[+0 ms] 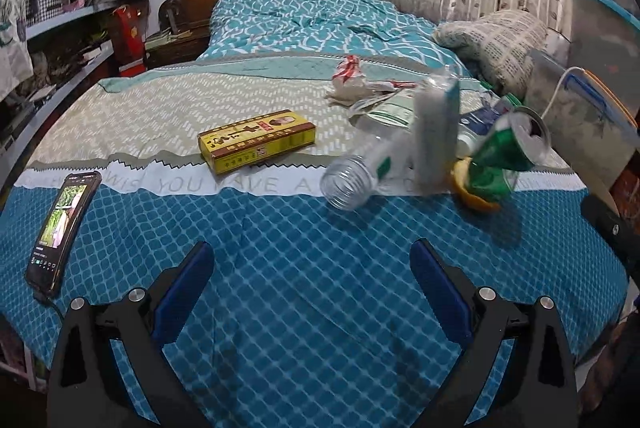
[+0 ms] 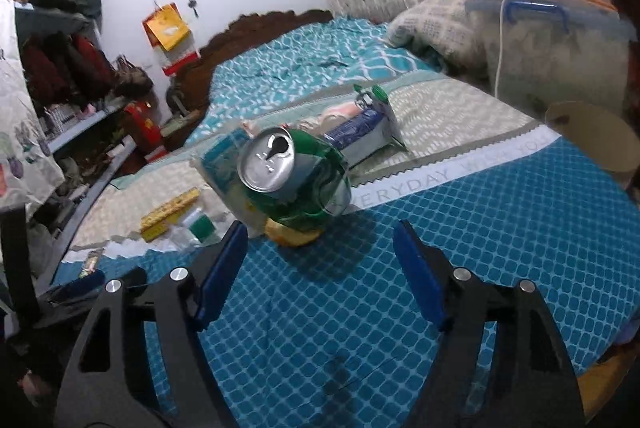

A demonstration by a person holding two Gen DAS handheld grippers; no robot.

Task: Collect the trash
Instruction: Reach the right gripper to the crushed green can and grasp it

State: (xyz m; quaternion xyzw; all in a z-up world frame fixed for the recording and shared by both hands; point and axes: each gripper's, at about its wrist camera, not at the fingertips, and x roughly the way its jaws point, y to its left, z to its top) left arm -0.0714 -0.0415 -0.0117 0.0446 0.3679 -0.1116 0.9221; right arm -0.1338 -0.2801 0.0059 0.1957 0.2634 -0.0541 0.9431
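Note:
Trash lies on the bed. A crushed green can [image 1: 506, 152] [image 2: 296, 178] rests tilted on an orange peel [image 1: 474, 194] [image 2: 294, 234]. A clear plastic bottle [image 1: 360, 172] lies on its side beside a grey-teal carton [image 1: 434, 132] that looks blurred. A yellow box [image 1: 256, 140] [image 2: 170, 212] lies further left. Crumpled wrappers [image 1: 356, 80] and a blue-white carton [image 2: 366, 132] lie behind. My left gripper [image 1: 312, 276] is open and empty, short of the bottle. My right gripper [image 2: 320, 256] is open and empty, just short of the can.
A phone [image 1: 62, 228] on a cable lies at the bed's left edge. Shelves with clothes and bags [image 1: 60, 28] stand left. A pillow [image 1: 496, 40] and clear plastic bins [image 2: 560, 60] stand right by the curtain. A round bin rim [image 2: 592, 136] shows at right.

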